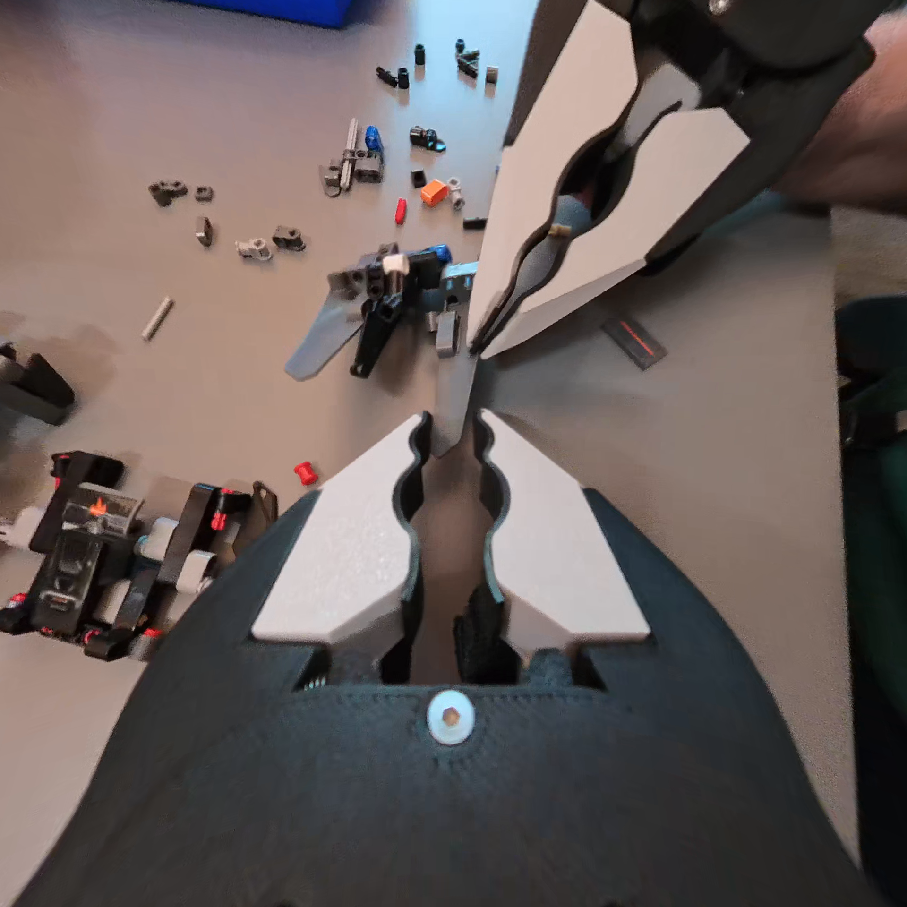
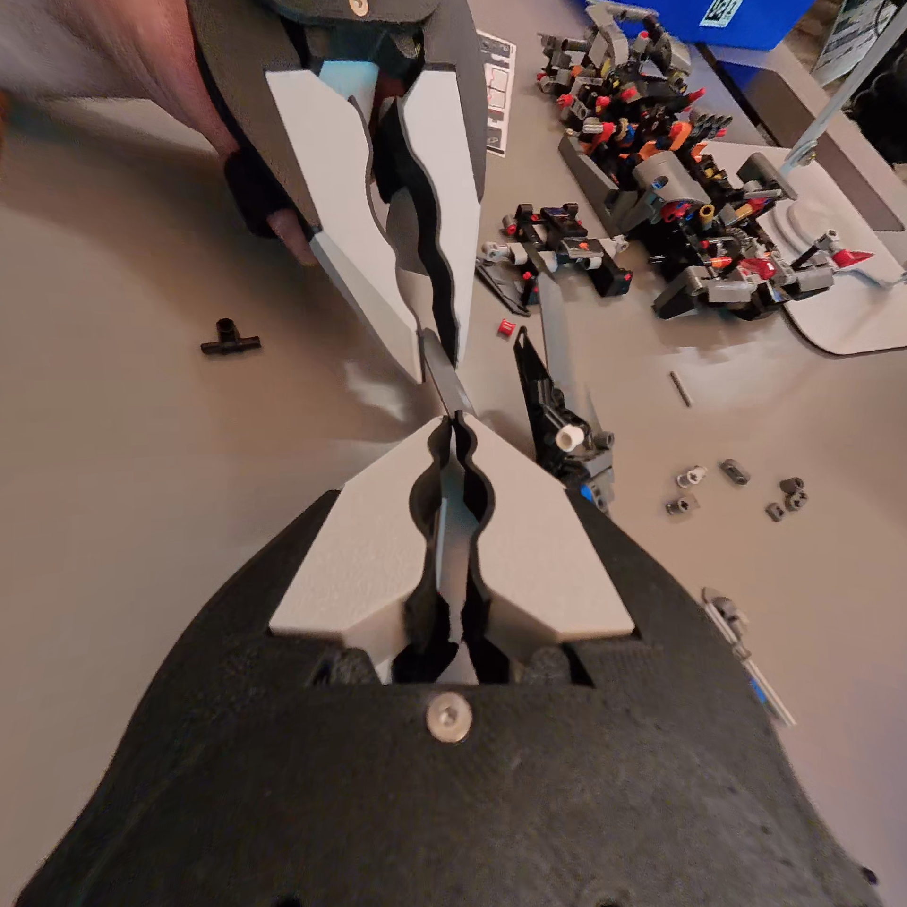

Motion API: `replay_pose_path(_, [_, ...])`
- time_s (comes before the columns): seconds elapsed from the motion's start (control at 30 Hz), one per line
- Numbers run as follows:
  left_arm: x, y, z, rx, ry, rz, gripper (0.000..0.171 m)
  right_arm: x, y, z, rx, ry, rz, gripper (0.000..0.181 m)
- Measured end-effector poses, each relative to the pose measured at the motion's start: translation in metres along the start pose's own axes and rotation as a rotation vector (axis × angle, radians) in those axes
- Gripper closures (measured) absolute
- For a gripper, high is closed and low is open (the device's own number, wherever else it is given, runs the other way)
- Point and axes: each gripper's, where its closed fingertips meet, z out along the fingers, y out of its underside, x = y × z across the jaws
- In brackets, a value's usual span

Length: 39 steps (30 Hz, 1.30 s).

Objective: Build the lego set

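A flat grey panel piece is held above the table between both grippers. My left gripper has its jaws closed around one end of the panel; it enters the right wrist view from the top. My right gripper is shut on the other end; it comes in from the upper right in the left wrist view. A part-built assembly with a grey wing panel and a black beam lies just beyond the held piece.
A black sub-assembly and a large model sit on the table. Loose small pieces, a red bush, a grey axle, a black T piece and a blue box lie around. The tips of both grippers are at nearly the same place. My left gripper's tips are some 6 centimeters from the red bush. Seen from the right wrist view as well.
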Motion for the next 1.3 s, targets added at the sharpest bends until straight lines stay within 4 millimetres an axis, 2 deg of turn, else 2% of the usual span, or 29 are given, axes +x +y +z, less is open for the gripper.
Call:
replay_pose_path(0.1, [0.004,0.001,0.001,-0.013,-0.026,0.070,0.160,-0.003,0.000,-0.002,-0.005,-0.019,0.024,0.181])
replay_pose_path(0.2, [0.008,0.004,0.005,-0.033,-0.052,0.146,0.161,-0.004,-0.009,-0.013,0.044,-0.038,0.047,0.174])
replay_pose_path(0.27, [0.010,0.004,0.006,-0.038,-0.065,0.192,0.161,0.004,-0.013,-0.024,0.072,-0.040,0.093,0.174])
replay_pose_path(0.37, [0.012,0.006,0.007,-0.052,-0.074,0.227,0.161,0.030,-0.010,-0.039,0.084,-0.012,0.213,0.179])
replay_pose_path(0.47, [0.012,0.007,0.007,-0.057,-0.079,0.245,0.161,0.042,0.012,-0.032,-0.024,-0.039,0.297,0.181])
replay_pose_path(0.63, [0.011,0.008,0.005,-0.062,-0.079,0.251,0.161,0.042,0.023,-0.016,-0.104,-0.067,0.291,0.181])
replay_pose_path(0.83, [0.011,0.014,0.006,-0.083,-0.077,0.261,0.161,0.037,0.026,-0.008,-0.121,-0.070,0.259,0.181])
replay_pose_path(1.3, [0.013,0.004,-0.003,-0.089,-0.125,0.338,0.161,0.036,0.027,-0.003,-0.132,-0.027,0.227,0.181])
